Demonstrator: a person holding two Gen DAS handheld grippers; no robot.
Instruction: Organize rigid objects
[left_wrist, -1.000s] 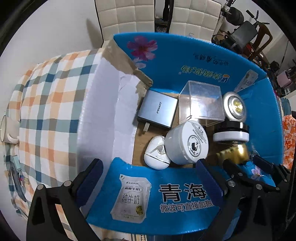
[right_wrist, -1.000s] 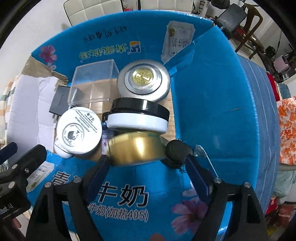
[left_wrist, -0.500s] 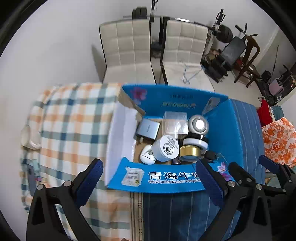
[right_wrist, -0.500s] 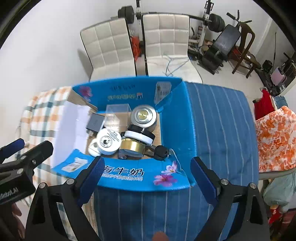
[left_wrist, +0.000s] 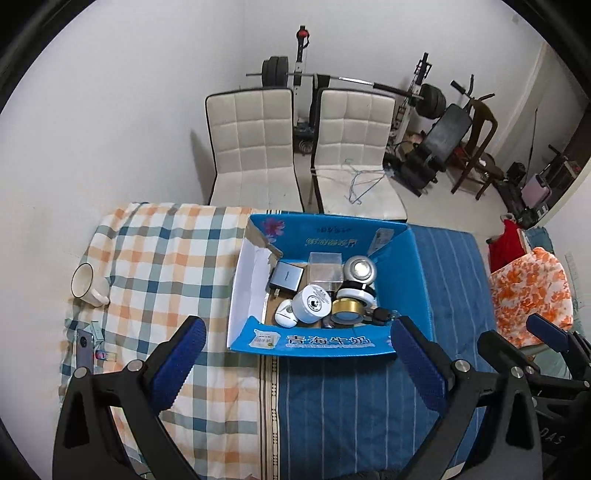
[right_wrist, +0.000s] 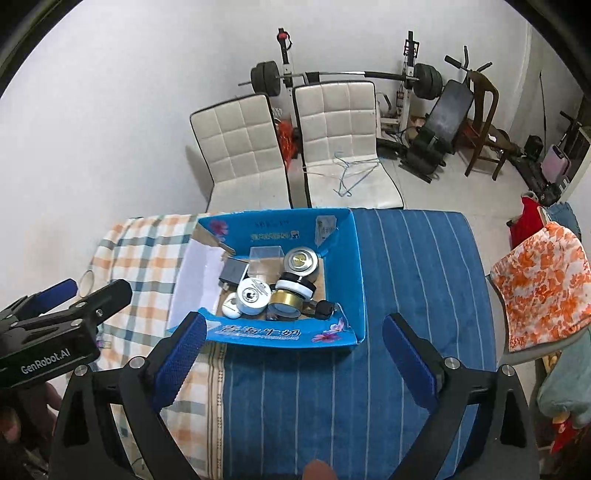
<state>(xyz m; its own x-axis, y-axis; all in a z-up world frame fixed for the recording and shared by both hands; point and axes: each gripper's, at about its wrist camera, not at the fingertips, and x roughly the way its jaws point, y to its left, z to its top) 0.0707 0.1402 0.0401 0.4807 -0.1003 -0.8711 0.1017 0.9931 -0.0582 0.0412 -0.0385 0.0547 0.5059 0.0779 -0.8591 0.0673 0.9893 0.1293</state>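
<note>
The blue box (left_wrist: 406, 280) of objects sat on the table beyond both tongs, left (left_wrist: 295, 365) and right (right_wrist: 291, 360), each spread wide and empty.

Light: even, soft indoor brightness; chairs (left_wrist: 255, 147) cast faint wall shadows
Glare: small highlight on the puck light (left_wrist: 360, 268)
Distortion: strong fisheye bending; black vignette corners
Focus: sharp throughout
</note>
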